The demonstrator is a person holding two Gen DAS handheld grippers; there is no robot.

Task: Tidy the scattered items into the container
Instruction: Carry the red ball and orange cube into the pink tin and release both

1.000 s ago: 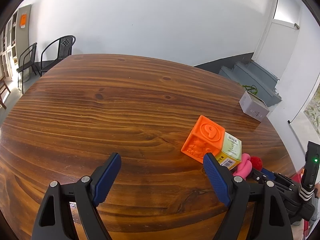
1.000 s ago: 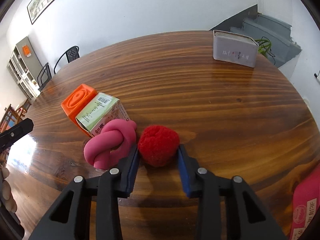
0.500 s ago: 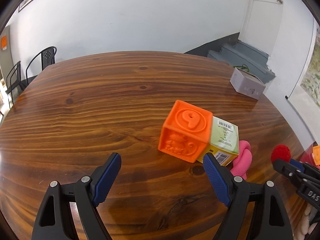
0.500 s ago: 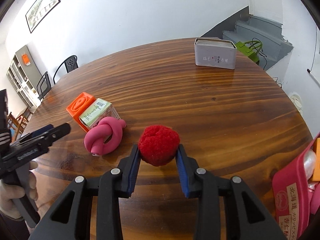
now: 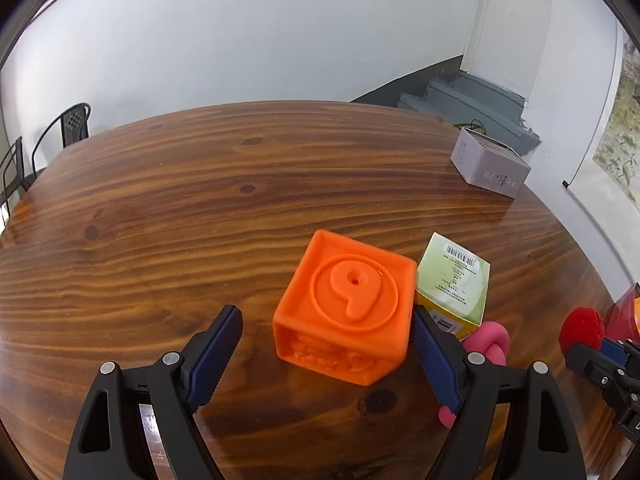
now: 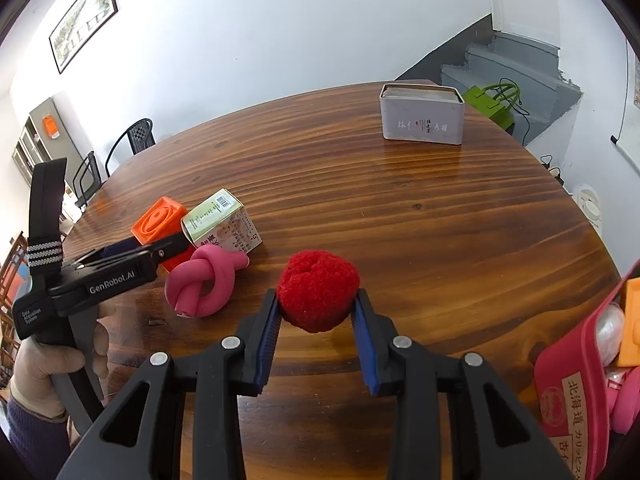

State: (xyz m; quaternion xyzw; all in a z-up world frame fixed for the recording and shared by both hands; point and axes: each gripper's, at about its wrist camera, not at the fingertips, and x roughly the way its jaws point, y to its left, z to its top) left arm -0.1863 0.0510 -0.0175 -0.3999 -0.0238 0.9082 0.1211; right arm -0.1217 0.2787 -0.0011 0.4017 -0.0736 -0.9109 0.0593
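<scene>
My left gripper [image 5: 326,340] is open around an orange toy cube [image 5: 346,306] with a raised 9 on top; its right finger touches the cube, its left finger stands apart. A green-and-yellow carton [image 5: 454,284] leans against the cube, and a pink knotted toy [image 5: 486,340] lies behind it. My right gripper [image 6: 316,316] is shut on a red pompom [image 6: 318,290], held above the table. The red container [image 6: 576,364] sits at the lower right of the right wrist view, with items in it. The cube [image 6: 158,220], carton [image 6: 222,224] and pink knot [image 6: 204,282] also show there.
A grey tin box [image 6: 422,114] stands at the far right side of the round wooden table [image 6: 400,220]. Black chairs [image 6: 120,152] stand beyond the table's far left edge. A staircase [image 6: 512,68] rises at the back right.
My left gripper has moved forward and right until its fingers flank the orange cube. My right gripper has lifted the red pompom and drawn back to the right, toward the red container.
</scene>
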